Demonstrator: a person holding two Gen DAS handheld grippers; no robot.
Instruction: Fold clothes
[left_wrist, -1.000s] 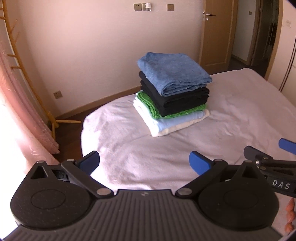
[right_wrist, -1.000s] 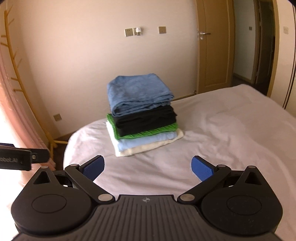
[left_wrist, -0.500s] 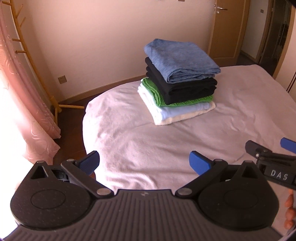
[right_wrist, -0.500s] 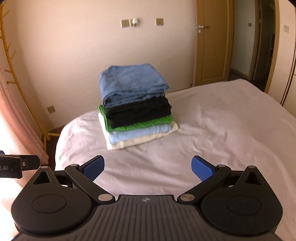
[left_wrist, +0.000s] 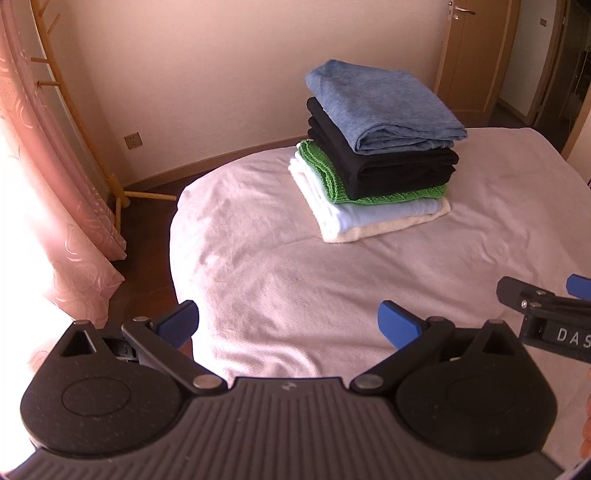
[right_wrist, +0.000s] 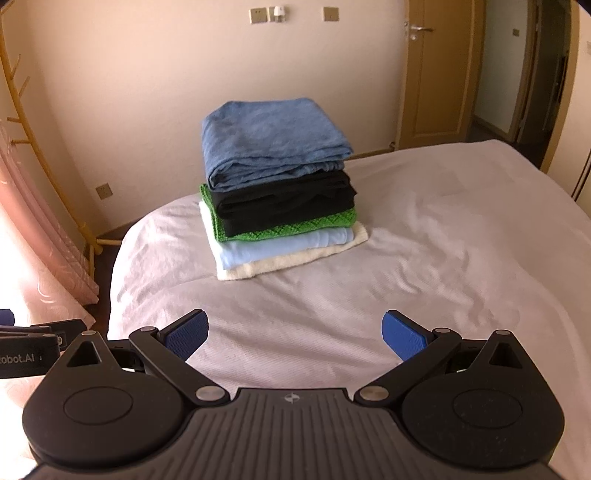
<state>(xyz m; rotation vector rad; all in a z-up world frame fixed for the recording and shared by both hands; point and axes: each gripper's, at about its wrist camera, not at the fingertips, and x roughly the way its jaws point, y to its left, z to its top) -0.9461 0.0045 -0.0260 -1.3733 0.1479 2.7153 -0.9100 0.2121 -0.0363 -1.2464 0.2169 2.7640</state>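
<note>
Bed (right_wrist: 443, 258) w/ white sheet, clothes stack (right_wrist: 277, 184) near wall (right_wrist: 147, 92).

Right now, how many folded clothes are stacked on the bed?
5, in one pile: blue top, black, green knit, light blue, cream at the bottom. Thinner ones may be hidden between.

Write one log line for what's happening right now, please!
left gripper: open, empty | right gripper: open, empty | stack of folded clothes: five items, blue on top, on bed | contact: none
</note>
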